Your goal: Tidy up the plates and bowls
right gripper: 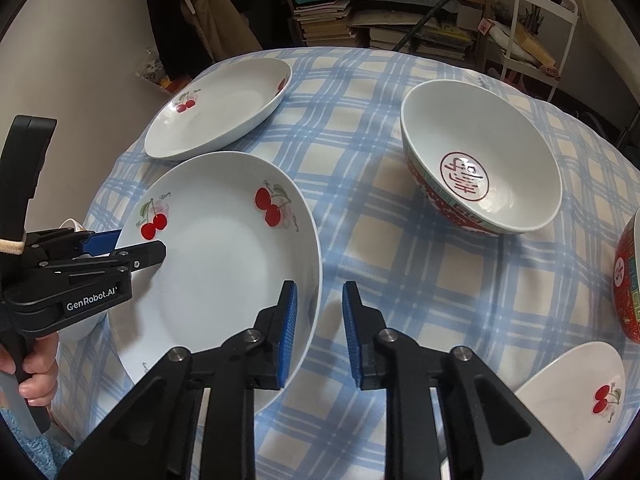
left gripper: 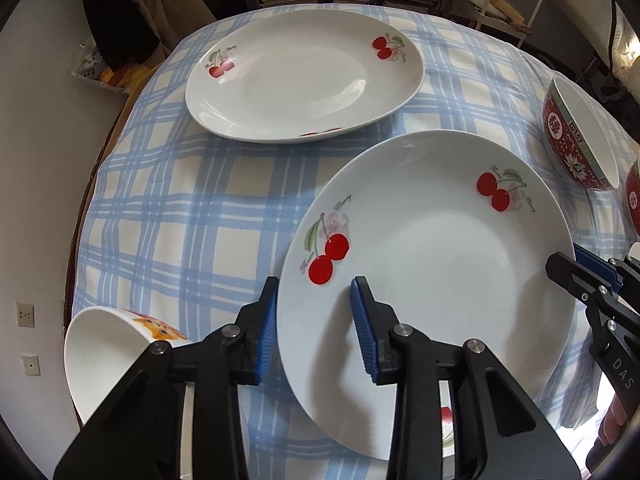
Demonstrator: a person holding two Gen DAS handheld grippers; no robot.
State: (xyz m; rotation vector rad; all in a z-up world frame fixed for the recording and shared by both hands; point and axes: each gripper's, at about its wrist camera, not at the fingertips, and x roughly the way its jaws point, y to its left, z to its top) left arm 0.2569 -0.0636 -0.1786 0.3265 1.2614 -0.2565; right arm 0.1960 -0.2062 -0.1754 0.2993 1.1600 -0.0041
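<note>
Rims decide this: your left gripper straddles the near plate's left rim, jaws apart. Your right gripper straddles its right rim, also unclosed.

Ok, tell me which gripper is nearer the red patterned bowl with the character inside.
Right. The right gripper straddles the near cherry plate's right rim, on the side facing the red bowl. The left gripper straddles that plate's opposite, left rim, farther from the bowl.
</note>
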